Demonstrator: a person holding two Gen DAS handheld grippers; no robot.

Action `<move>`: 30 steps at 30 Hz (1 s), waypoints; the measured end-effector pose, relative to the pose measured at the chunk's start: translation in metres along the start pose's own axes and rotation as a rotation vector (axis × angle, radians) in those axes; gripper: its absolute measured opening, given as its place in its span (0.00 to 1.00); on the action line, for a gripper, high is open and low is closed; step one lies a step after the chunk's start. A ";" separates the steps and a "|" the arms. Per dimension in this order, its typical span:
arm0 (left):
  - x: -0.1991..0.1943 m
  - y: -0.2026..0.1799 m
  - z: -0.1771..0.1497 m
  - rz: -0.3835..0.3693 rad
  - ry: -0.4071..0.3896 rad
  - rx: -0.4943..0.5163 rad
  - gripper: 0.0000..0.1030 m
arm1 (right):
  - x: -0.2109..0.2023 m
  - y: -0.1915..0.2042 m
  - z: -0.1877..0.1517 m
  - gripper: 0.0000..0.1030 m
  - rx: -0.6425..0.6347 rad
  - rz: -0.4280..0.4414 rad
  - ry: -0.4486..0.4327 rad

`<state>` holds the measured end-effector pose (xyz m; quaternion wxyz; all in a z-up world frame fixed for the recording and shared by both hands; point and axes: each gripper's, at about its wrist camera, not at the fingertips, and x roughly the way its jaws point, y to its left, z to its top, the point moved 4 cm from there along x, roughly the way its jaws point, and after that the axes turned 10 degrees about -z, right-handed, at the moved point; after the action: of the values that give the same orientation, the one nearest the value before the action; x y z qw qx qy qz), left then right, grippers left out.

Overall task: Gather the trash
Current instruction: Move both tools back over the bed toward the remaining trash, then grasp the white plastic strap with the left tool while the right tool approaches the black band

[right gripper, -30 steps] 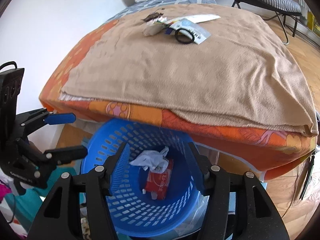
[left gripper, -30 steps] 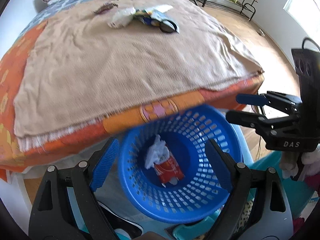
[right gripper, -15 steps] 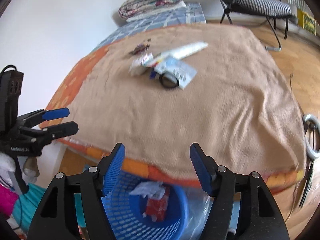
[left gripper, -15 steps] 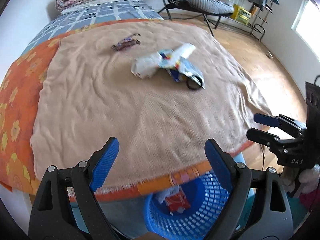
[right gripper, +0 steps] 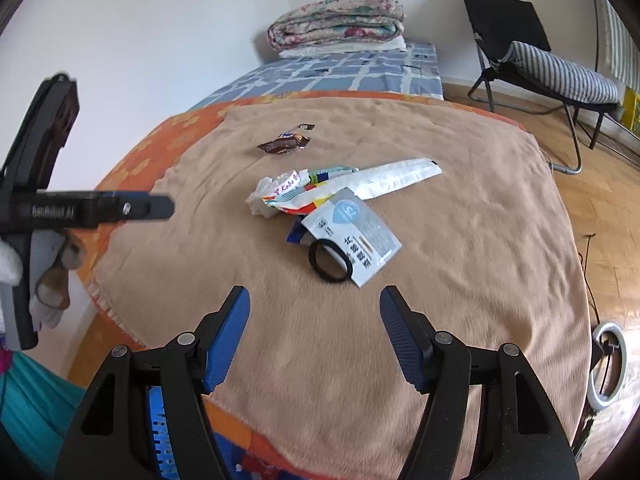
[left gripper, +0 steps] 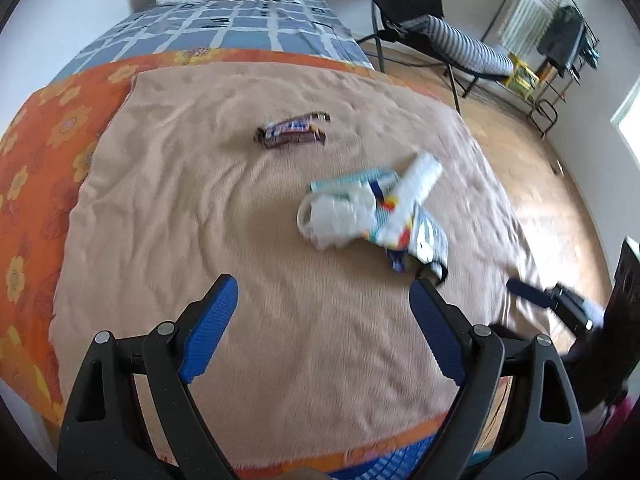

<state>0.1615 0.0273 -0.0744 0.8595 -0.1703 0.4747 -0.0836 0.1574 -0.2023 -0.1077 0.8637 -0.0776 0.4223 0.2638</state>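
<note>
Trash lies on the tan blanket (left gripper: 200, 220) of a bed: a brown candy wrapper (left gripper: 292, 134) (right gripper: 285, 145), a crumpled white tissue (left gripper: 332, 220) (right gripper: 266, 196), a long white wrapper (left gripper: 416, 188) (right gripper: 396, 178), a blue-white packet (right gripper: 352, 236) and a black hair ring (right gripper: 330, 262). My left gripper (left gripper: 322, 284) is open and empty above the blanket, short of the pile. My right gripper (right gripper: 315, 294) is also open and empty, just short of the hair ring. A blue basket (right gripper: 158, 432) (left gripper: 396, 462) peeks out below the bed's near edge.
Folded quilts (right gripper: 336, 24) lie at the bed's far end. A black chair with a striped cushion (right gripper: 560, 72) stands on the wooden floor to the right. A white ring light (right gripper: 608, 364) sits by the bed's right side. A white wall runs along the left.
Both grippers have risen from over the blue basket and moved forward over the bed. The basket has slid to the bottom edge, and the trash pile is nearer. The right jaws stand slightly wider.
</note>
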 end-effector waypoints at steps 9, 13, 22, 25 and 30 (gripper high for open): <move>0.032 0.017 0.038 -0.061 0.000 -0.131 0.73 | 0.025 -0.016 0.015 0.65 0.082 0.033 0.056; 0.050 0.021 0.040 -0.082 0.033 -0.164 0.68 | 0.032 -0.023 0.020 0.65 0.121 0.045 0.063; 0.063 0.025 0.044 -0.079 0.040 -0.197 0.65 | 0.041 -0.015 0.030 0.65 0.143 0.076 0.074; 0.067 0.033 0.043 -0.065 0.046 -0.219 0.65 | 0.042 -0.013 0.030 0.64 0.148 0.083 0.075; 0.077 0.056 0.040 -0.059 0.050 -0.302 0.48 | 0.044 -0.012 0.028 0.64 0.147 0.079 0.081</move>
<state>0.2352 0.0643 -0.1360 0.8092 -0.3093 0.4979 -0.0407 0.2047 -0.1852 -0.1248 0.8382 -0.0079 0.4779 0.2626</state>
